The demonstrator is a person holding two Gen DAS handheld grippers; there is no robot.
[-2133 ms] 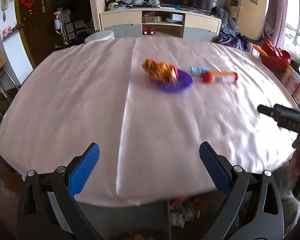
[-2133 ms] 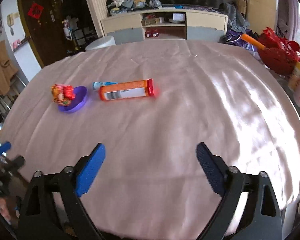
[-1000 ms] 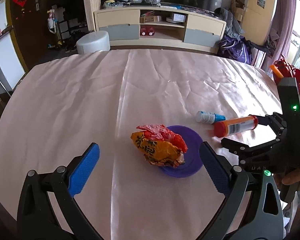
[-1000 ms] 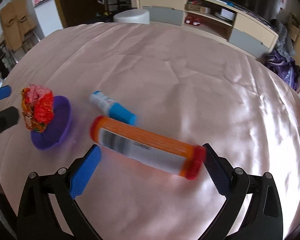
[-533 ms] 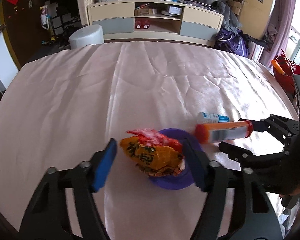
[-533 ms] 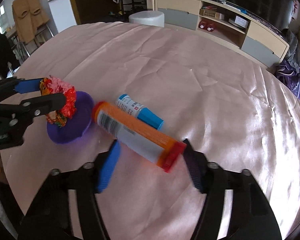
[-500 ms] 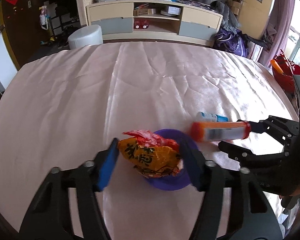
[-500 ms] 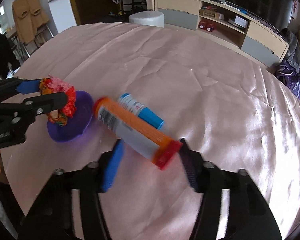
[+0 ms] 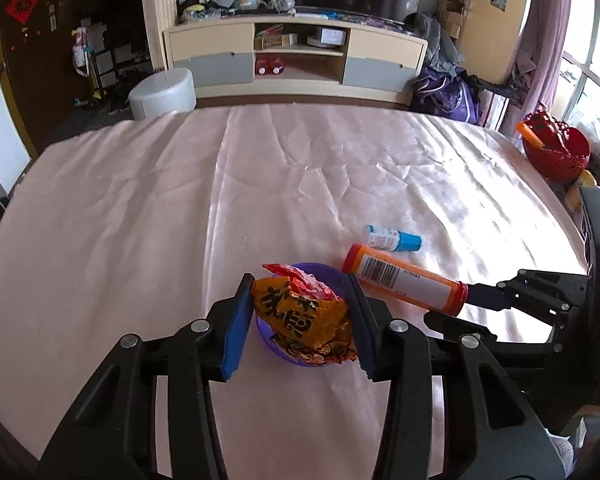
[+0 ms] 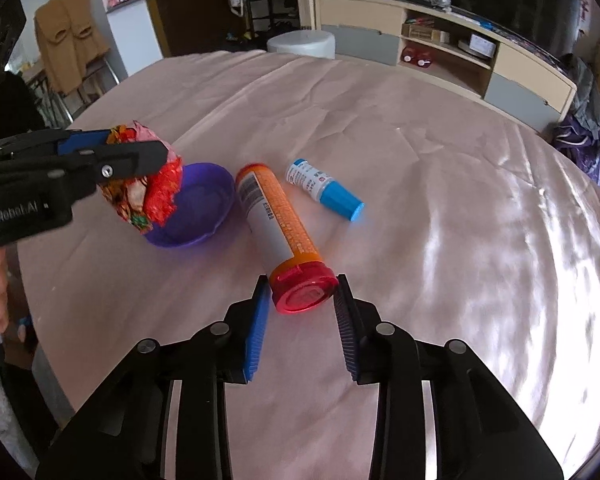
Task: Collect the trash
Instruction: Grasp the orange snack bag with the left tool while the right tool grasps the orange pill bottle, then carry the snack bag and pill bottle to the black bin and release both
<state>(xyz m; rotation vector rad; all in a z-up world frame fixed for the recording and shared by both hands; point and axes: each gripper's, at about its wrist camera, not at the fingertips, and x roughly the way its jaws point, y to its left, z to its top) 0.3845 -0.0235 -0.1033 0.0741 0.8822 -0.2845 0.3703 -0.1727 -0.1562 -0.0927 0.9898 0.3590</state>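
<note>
My left gripper [image 9: 300, 312] is shut on a crumpled orange and red snack wrapper [image 9: 304, 312], held just above a purple bowl [image 9: 324, 274]. The wrapper [image 10: 148, 188] and bowl [image 10: 196, 212] also show in the right wrist view. My right gripper [image 10: 300, 312] is shut on the red cap end of an orange tube [image 10: 280, 224], which looks lifted slightly off the pink cloth. The tube [image 9: 404, 280] shows in the left wrist view too. A small white bottle with a blue cap [image 10: 324, 188] lies beside the tube.
The round table [image 9: 140, 208] has a pink cloth. A red basket [image 9: 556, 152] sits at its far right edge. A grey stool [image 9: 162, 94] and a low TV cabinet [image 9: 296, 60] stand beyond the table.
Both grippers moved in over the table and closed: the left on the wrapper in the bowl, the right on the tube's cap end. The tube has turned and come slightly up.
</note>
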